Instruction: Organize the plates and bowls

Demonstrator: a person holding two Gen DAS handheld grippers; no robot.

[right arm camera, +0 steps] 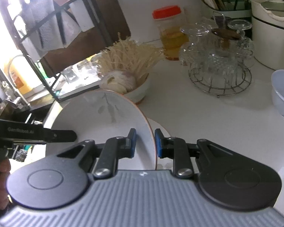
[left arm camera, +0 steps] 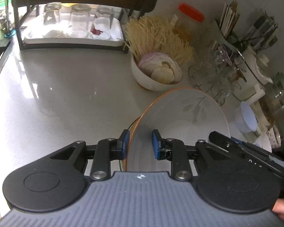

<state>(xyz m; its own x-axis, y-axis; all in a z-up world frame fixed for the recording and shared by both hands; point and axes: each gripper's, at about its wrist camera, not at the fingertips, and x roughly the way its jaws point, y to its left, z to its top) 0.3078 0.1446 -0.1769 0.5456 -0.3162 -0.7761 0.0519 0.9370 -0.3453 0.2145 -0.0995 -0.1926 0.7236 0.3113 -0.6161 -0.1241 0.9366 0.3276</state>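
On the counter [left arm camera: 66,87] we straddle opposite rims of the plate [left arm camera: 181,113], so both hands can share its weight. It sits tilted over a second plate [right arm camera: 161,127], near the garlic bowl [left arm camera: 153,79]. Left gripper [left arm camera: 141,143] and right gripper [right arm camera: 145,142] jaws stand narrow around the rim, gaps showing, not clamped. The plate's near edge is cut off behind the gripper bodies.

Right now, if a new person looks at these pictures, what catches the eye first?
First the white plate with an orange rim, tilted near the centre, its rim between the open fingers of the left gripper and the right gripper. Behind it stands a white bowl of garlic and enoki mushrooms.
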